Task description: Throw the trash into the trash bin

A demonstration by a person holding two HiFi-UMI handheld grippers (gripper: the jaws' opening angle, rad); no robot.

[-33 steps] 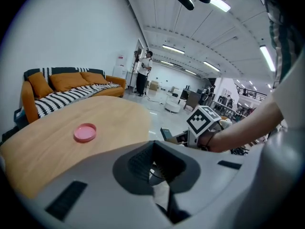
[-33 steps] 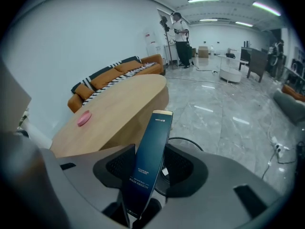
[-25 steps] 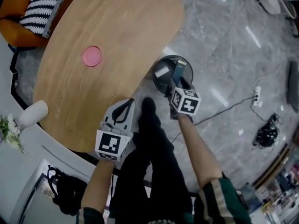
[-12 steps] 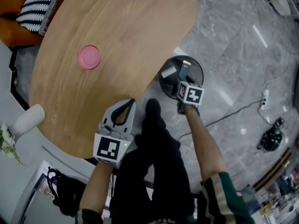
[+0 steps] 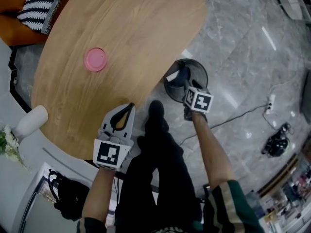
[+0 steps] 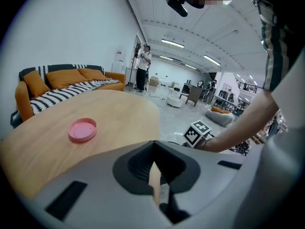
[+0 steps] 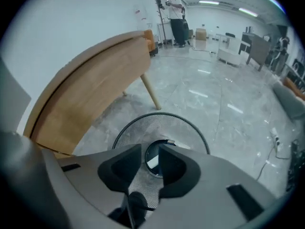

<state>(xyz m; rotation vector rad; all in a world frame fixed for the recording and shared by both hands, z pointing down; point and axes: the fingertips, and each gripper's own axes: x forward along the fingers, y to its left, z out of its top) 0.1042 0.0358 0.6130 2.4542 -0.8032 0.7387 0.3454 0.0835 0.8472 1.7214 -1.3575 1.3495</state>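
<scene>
- While closed and empty, left claw (image 6: 153,149) hangs at the tabletop (image 5: 136,28) edge.
- Right claw (image 7: 150,150) just narrowed, part open, nothing between, above trash bin (image 7: 136,128); white scrap (image 5: 171,75) lies inside.
- Pink lid (image 5: 95,59) farther out: probably light, stiff, flat; pinch its rim.

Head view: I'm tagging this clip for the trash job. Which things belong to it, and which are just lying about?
Job: bin; white scrap in it; perhaps the pink disc on the table.
Lying about: vase; sofa; black bag; power strip.
</scene>
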